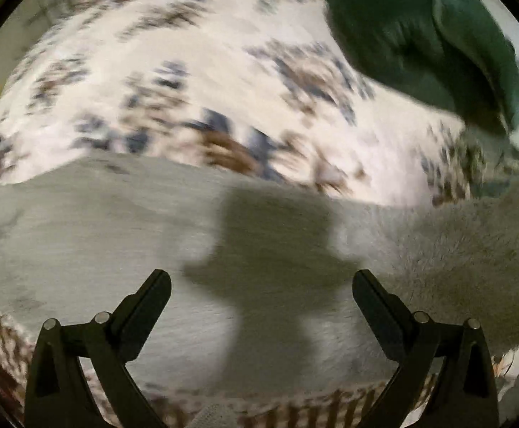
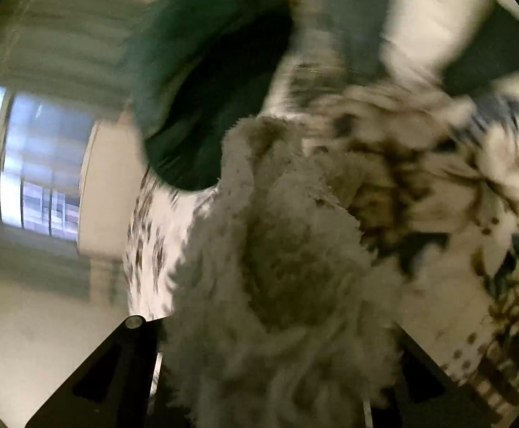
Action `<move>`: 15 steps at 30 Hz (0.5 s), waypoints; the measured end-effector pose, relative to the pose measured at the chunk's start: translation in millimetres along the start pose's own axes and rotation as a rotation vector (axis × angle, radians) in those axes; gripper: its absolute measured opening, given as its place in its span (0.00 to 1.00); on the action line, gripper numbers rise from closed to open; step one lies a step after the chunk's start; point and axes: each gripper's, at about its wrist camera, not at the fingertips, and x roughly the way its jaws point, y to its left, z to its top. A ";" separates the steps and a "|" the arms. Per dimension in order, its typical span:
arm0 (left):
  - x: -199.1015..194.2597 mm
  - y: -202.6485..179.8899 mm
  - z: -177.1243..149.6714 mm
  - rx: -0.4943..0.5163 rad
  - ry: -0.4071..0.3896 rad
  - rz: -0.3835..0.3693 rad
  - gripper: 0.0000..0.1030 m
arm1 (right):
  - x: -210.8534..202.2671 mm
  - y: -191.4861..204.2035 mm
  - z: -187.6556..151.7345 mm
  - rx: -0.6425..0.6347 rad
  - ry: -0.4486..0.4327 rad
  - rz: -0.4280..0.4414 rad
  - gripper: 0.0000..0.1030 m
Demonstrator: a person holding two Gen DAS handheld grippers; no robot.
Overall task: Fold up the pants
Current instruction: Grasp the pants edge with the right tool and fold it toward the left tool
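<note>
The pants are pale grey fleece, spread flat on a patterned bedspread in the left wrist view. My left gripper hovers over them, open and empty, its shadow on the cloth. In the right wrist view a bunched fluffy part of the pants fills the space between the fingers of my right gripper. The cloth hides the fingertips, and the gripper looks shut on it, lifted off the bed. The right view is blurred.
A dark green pillow lies at the far right of the bed, also in the right wrist view. A bright window and a pale wall stand at left. The bedspread's striped edge runs near me.
</note>
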 end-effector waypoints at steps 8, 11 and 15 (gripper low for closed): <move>-66.3 151.9 -22.4 -0.213 -0.085 0.077 1.00 | 84.9 158.7 -132.8 -0.342 0.136 -0.113 0.21; -66.3 203.3 -37.2 -0.263 -0.082 0.133 1.00 | 144.2 180.8 -201.2 -0.420 0.225 -0.161 0.21; -54.4 264.6 -58.7 -0.318 -0.040 0.194 1.00 | 216.4 193.6 -286.0 -0.563 0.381 -0.268 0.23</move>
